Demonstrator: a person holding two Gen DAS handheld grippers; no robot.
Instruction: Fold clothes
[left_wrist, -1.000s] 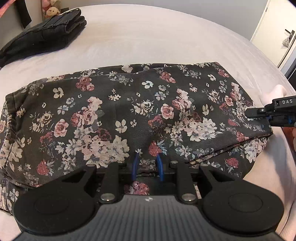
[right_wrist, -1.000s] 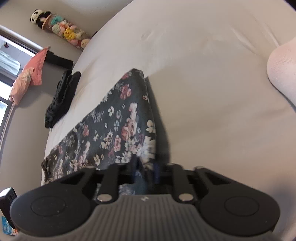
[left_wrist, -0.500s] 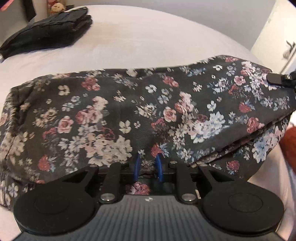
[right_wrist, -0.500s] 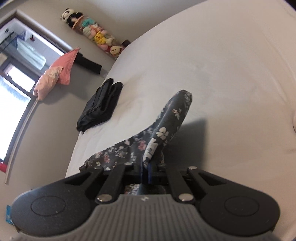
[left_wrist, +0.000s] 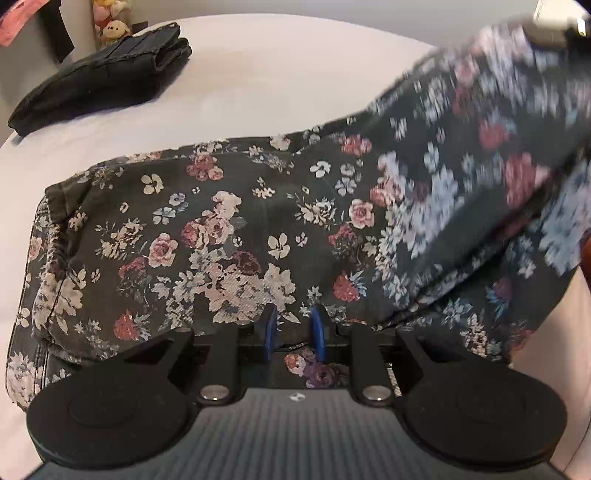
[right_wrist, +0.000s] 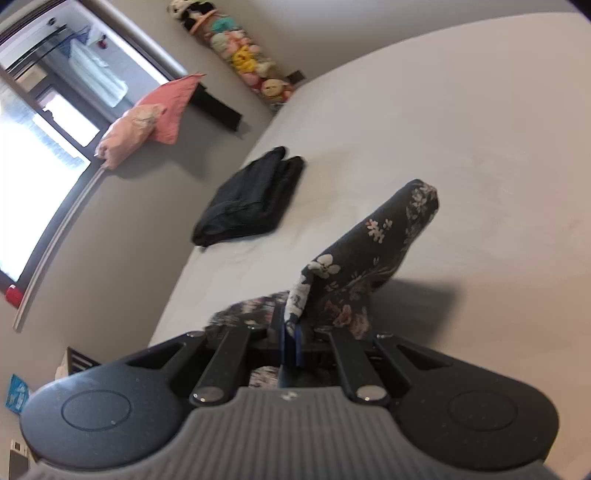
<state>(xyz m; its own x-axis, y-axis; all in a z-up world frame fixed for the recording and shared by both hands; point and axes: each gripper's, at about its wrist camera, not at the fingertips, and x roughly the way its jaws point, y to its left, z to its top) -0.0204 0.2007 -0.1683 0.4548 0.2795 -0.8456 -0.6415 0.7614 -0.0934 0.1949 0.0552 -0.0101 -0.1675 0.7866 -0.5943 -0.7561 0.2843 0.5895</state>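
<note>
While both claws pinch it, the dark floral garment (left_wrist: 229, 236) rises, apparently doubled, from the bed (right_wrist: 480, 122).

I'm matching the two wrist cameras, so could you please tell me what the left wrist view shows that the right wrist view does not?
Only the left wrist view shows the floral garment's broad spread on the bed and the left gripper on its near edge. Only the right wrist view shows the window, pink cloth and the right gripper pinching a raised end. Both show the folded black garment and plush toys.
</note>
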